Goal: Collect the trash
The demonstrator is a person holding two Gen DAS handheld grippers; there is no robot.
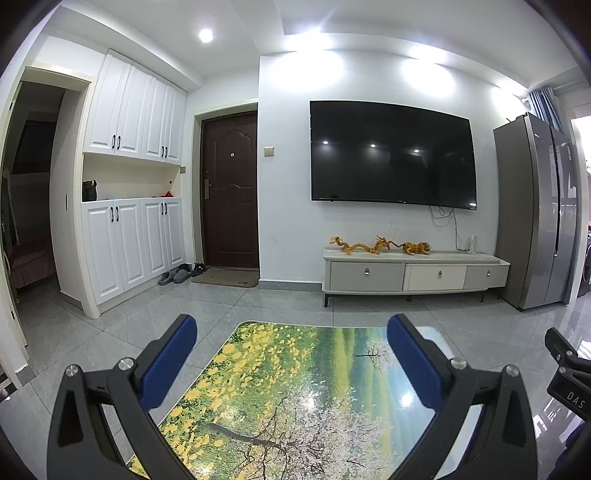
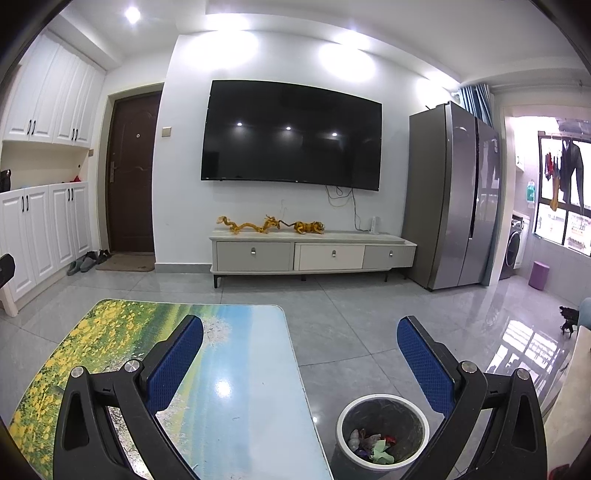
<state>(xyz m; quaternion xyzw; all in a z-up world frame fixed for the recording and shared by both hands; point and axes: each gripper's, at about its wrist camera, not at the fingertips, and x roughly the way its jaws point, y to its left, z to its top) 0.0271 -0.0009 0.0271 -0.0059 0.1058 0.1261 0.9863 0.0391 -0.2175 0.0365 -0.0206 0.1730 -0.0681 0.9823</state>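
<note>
Looks near done or done: crumpled trash (image 2: 373,443) already in the bin (image 2: 382,400) at lower centre of the right wrist view, just beside the desk (image 2: 236,398) edge on the floor; desk top bare in both views. Left gripper (image 1: 291,354) and right gripper (image 2: 300,354) jaws spread wide, grasping nothing. Near end of desk cut off at bottom of frame, bin contents too small to identify, floor behind the camera unseen

1. A dark television (image 2: 291,134) hangs on a white wall above a low cabinet (image 2: 314,254).
2. Grey floor tiles (image 2: 351,325) gleam under ceiling spotlights (image 2: 132,14).
3. A steel refrigerator (image 2: 454,195) stands right.
</note>
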